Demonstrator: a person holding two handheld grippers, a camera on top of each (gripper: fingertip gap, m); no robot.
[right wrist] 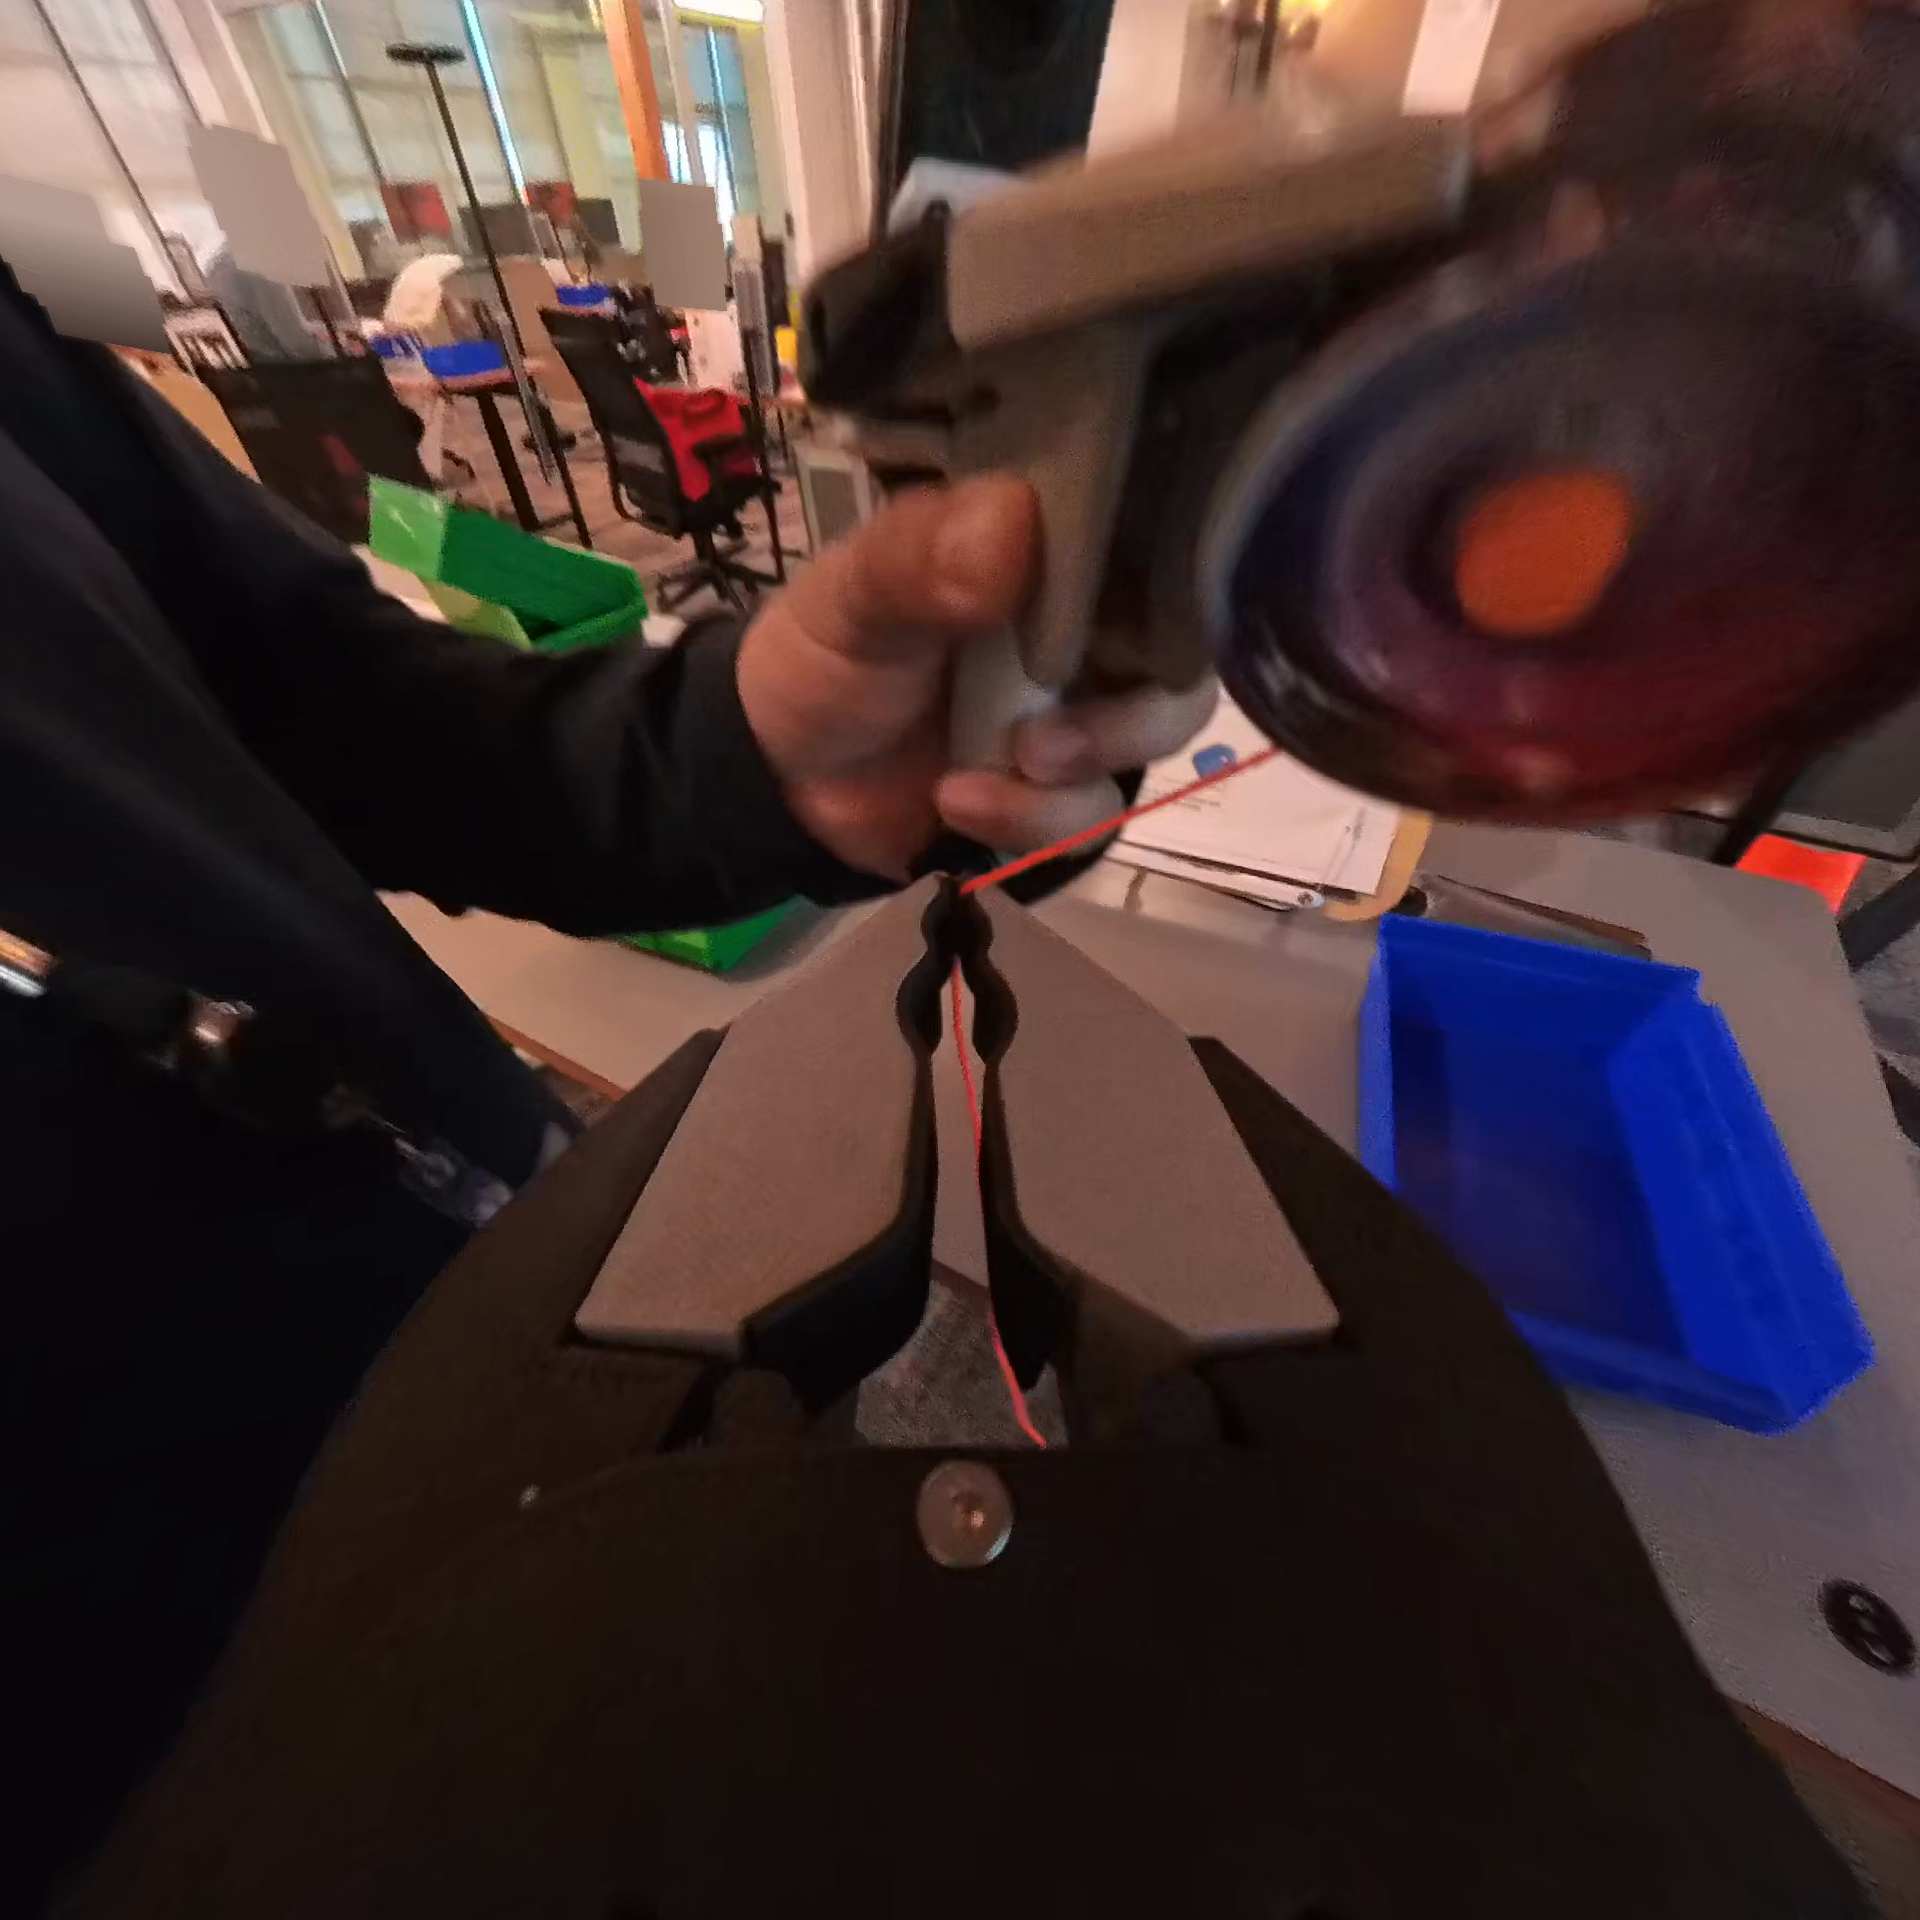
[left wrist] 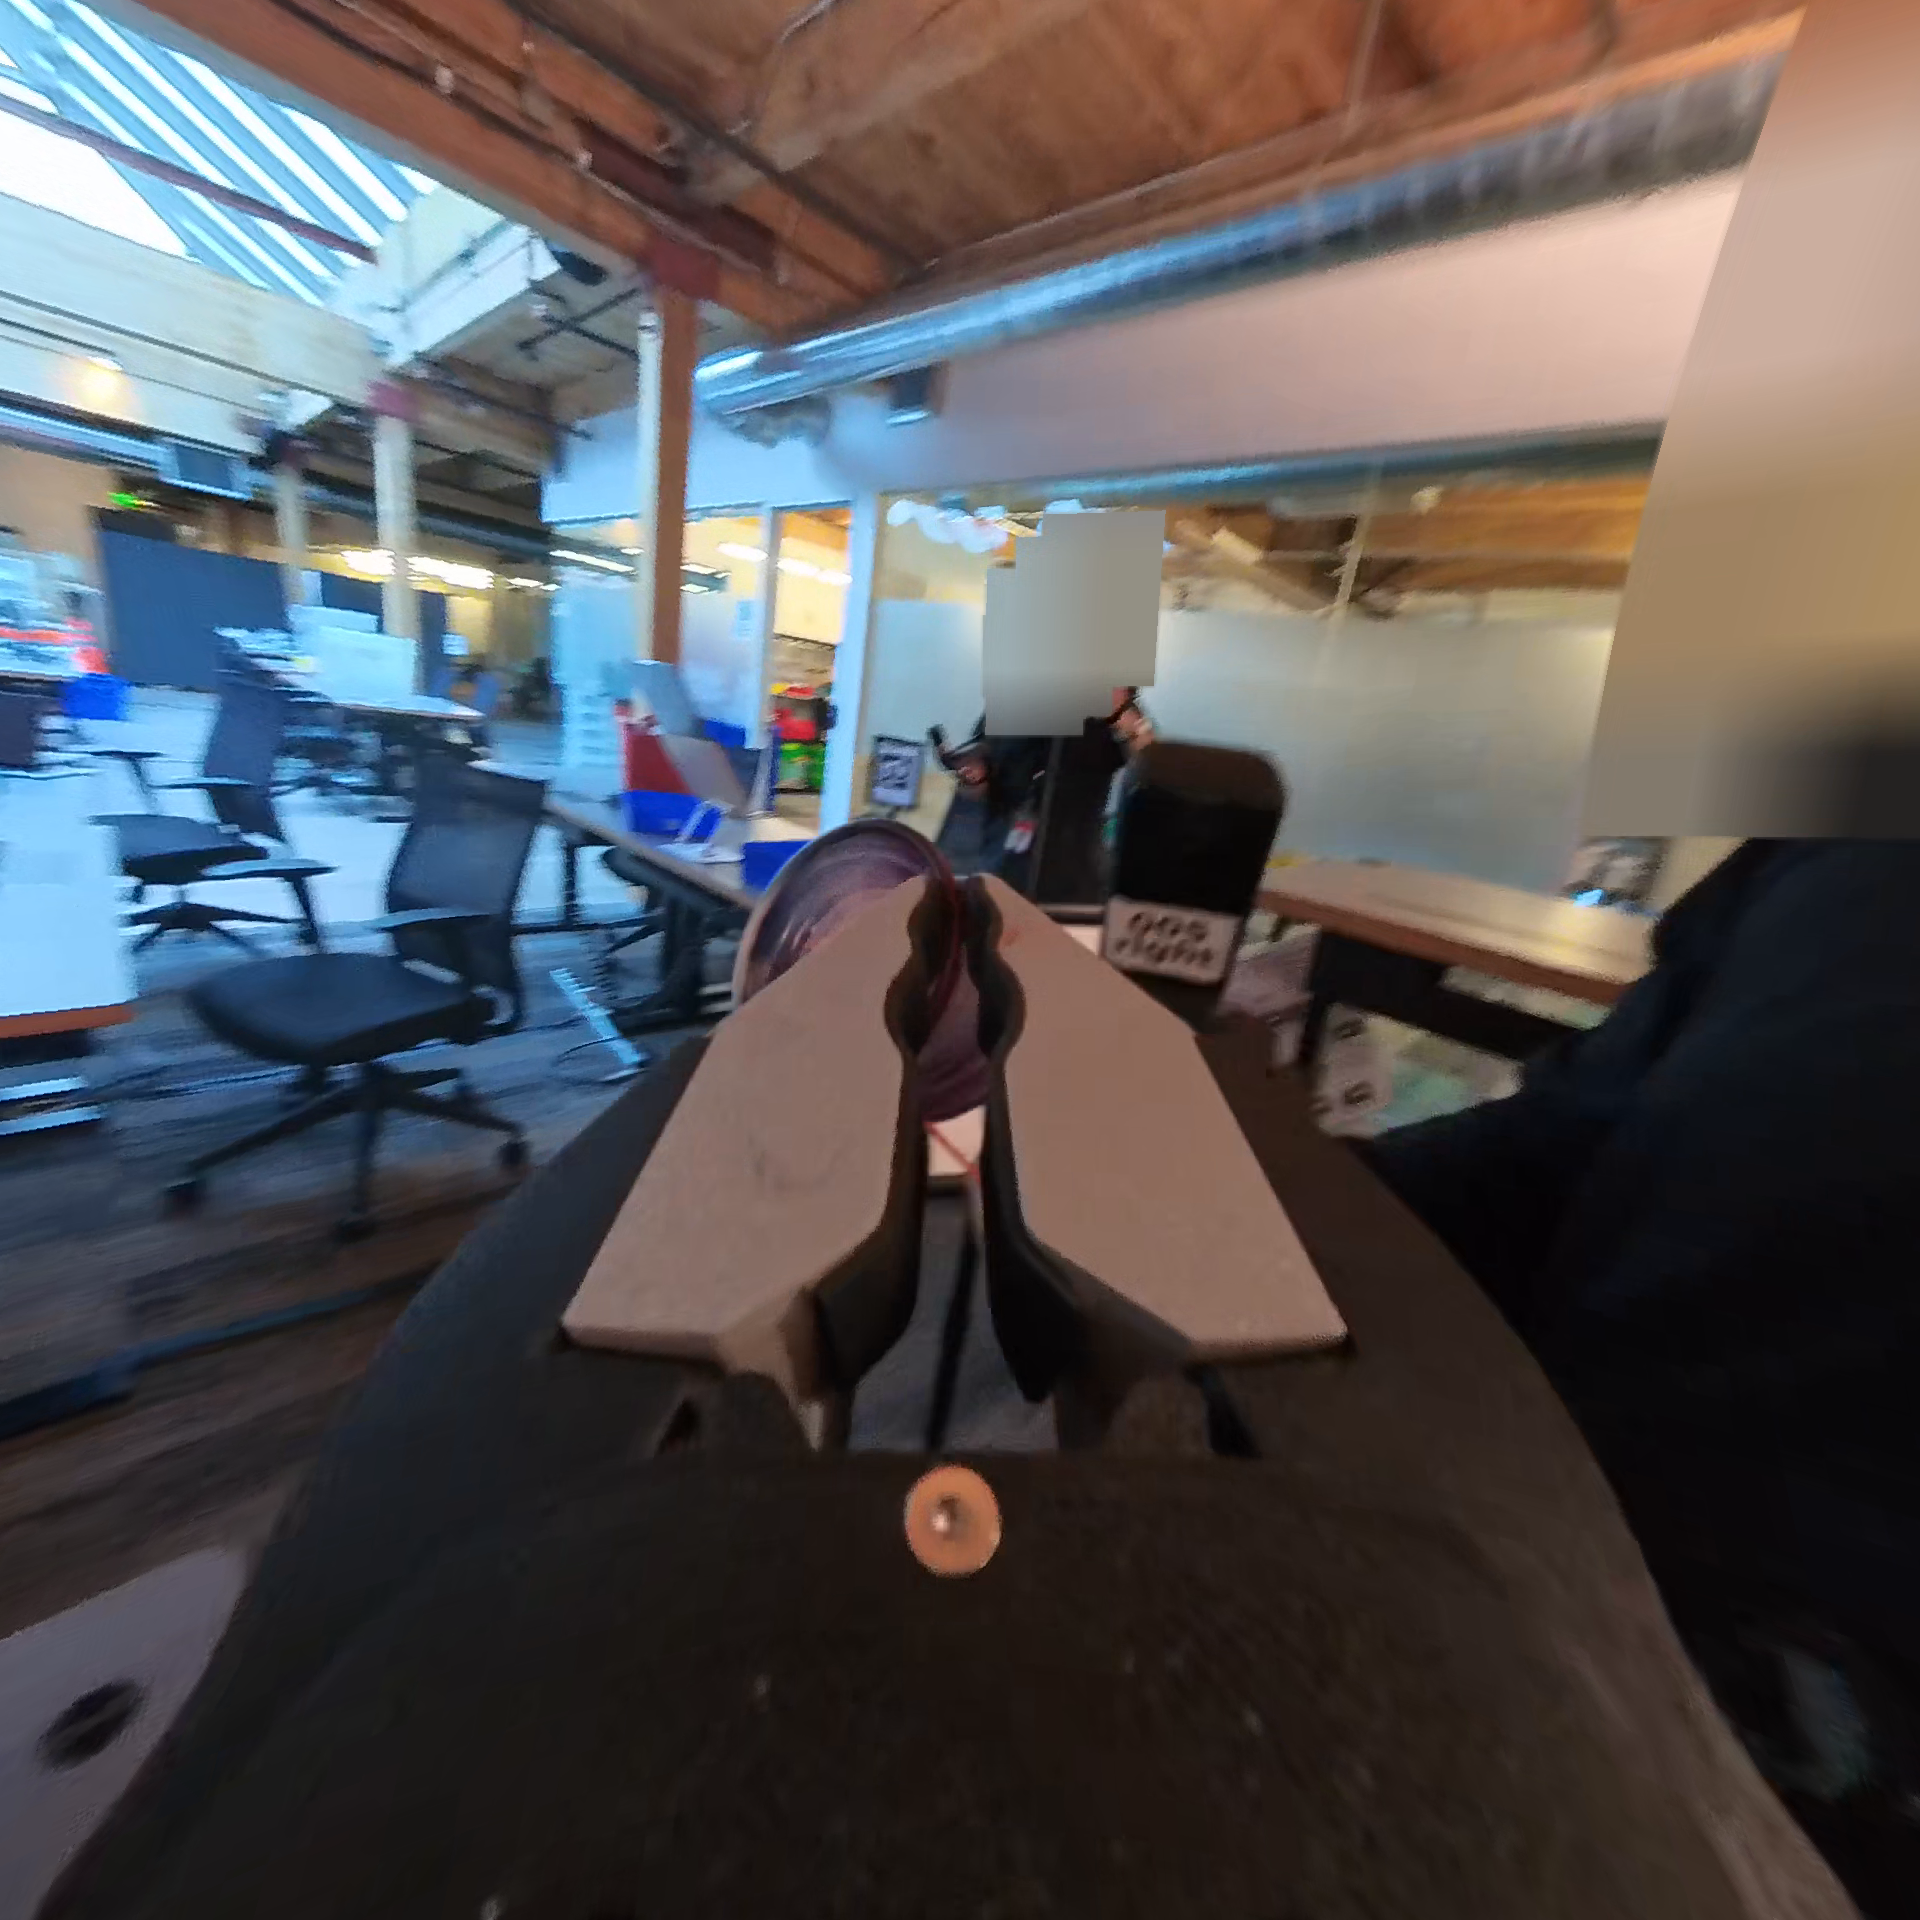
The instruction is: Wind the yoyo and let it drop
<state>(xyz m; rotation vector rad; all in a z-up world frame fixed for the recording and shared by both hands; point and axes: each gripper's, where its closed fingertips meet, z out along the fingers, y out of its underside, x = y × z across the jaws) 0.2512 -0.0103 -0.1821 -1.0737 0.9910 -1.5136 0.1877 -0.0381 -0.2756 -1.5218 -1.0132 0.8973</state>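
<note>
Right wrist view showed our right gripper [right wrist: 954, 896] pinching the red string [right wrist: 1122, 819], while our left gripper [left wrist: 951, 891] clamped the purple yoyo [right wrist: 1558, 582] aloft above the surface [right wrist: 1195, 966]. We judged slack string could snag or wind unevenly, spoiling the drop.

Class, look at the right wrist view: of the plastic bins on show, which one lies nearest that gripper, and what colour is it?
The blue bin, on the grey table just right of the right gripper. The green bins lie farther back, behind the sleeve.
</note>
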